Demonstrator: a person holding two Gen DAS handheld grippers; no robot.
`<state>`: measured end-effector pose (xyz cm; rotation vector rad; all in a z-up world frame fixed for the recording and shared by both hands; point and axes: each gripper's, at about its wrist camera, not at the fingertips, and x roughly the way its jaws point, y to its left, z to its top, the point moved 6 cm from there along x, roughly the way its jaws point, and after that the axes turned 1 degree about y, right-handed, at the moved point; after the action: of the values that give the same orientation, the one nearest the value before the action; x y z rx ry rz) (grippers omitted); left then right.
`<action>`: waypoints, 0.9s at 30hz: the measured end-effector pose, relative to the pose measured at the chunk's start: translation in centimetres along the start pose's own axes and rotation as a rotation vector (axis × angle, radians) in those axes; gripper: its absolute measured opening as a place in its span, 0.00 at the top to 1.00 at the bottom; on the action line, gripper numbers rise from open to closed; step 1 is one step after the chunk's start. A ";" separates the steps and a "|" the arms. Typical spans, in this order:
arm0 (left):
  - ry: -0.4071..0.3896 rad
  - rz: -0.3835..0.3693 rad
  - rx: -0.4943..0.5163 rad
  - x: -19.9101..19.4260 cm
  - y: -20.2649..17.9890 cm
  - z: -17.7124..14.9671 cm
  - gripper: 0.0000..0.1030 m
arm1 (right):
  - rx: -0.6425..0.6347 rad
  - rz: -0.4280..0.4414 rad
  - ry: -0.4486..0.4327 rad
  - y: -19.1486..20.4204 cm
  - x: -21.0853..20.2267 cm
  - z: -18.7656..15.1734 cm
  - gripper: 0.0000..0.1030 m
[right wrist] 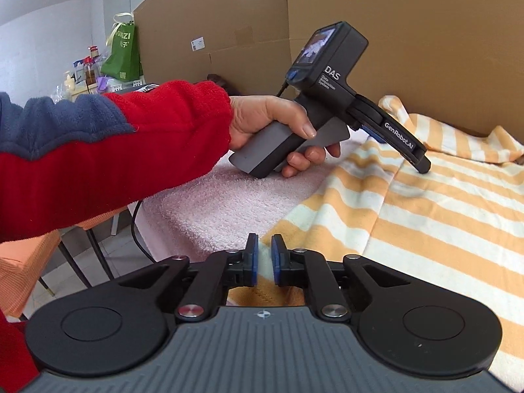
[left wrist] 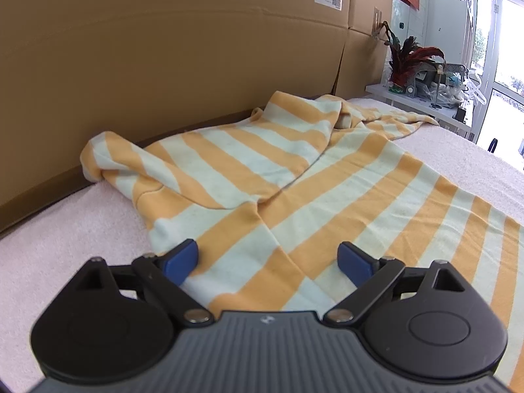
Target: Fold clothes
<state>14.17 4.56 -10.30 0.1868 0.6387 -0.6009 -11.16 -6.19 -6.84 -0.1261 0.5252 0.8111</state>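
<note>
On the bench (left wrist: 65,229), left tongs (left wrist: 268,258) gape over the striped garment (left wrist: 327,180); right tongs (right wrist: 264,258) pinch its edge.

left tool (left wrist: 268,258) jaws wide apart | right tool (right wrist: 264,258) jaws nearly closed

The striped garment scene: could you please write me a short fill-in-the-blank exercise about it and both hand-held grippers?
1. The garment has pale stripes alternating with ____ stripes.
2. The left hand-held gripper has its jaws ____ above the garment.
3. The right hand-held gripper pinches the garment's edge between ____ pads.
4. The hand holding the left device wears a ____ sleeve.

Missing words: orange; open; blue; red
</note>
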 end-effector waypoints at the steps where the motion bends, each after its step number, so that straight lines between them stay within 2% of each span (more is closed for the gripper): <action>1: 0.000 -0.001 -0.001 0.0 0.0 0.0 0.09 | 0.007 0.010 0.002 0.0 0.0 0.0 0.98; 7: 0.001 0.003 0.000 0.0 0.0 0.0 0.09 | 0.060 0.195 0.011 1.6 0.0 0.0 1.00; 10: 0.002 0.005 0.003 0.0 0.0 0.0 0.08 | 0.080 0.171 -0.054 0.7 -1.0 0.6 0.99; 11: 0.002 0.002 0.000 0.0 0.0 0.1 0.08 | 0.083 0.154 -0.049 0.2 -1.2 0.7 0.97; 12: 0.002 -0.001 -0.003 0.0 0.1 0.1 0.08 | 0.084 0.136 -0.042 -0.3 -1.3 0.8 0.90; 15: 0.003 -0.001 -0.002 0.0 0.1 0.1 0.07 | 0.035 0.040 0.009 -0.8 -0.8 0.6 0.86; 16: 0.004 0.002 0.001 0.0 0.0 0.1 0.07 | 0.026 0.038 0.009 -0.7 -0.7 0.5 0.86; 18: 0.005 0.006 0.005 0.1 0.0 0.1 0.07 | 0.012 0.042 0.004 -0.4 -0.5 0.3 0.87; 20: 0.006 0.007 0.005 0.0 -0.1 0.1 0.07 | -0.002 0.046 -0.002 -0.2 -0.3 0.2 0.97; 22: 0.006 0.008 0.006 0.0 -0.1 0.1 0.07 | -0.016 0.050 -0.007 0.0 -0.1 0.0 0.98; 24: 0.006 0.008 0.006 0.1 -0.1 0.1 0.07 | -0.012 0.081 -0.019 0.4 -0.4 0.1 0.99; 26: 0.005 0.008 0.004 0.0 -0.1 0.1 0.07 | 0.025 0.167 0.011 0.7 0.0 0.0 1.00; 27: 0.005 0.009 0.005 0.0 -0.1 0.1 0.07 | 0.029 0.173 0.029 0.8 0.3 -0.3 1.00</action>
<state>14.17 4.43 -10.23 0.1957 0.6414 -0.5929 -11.68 -5.52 -7.16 -0.0667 0.5806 0.9710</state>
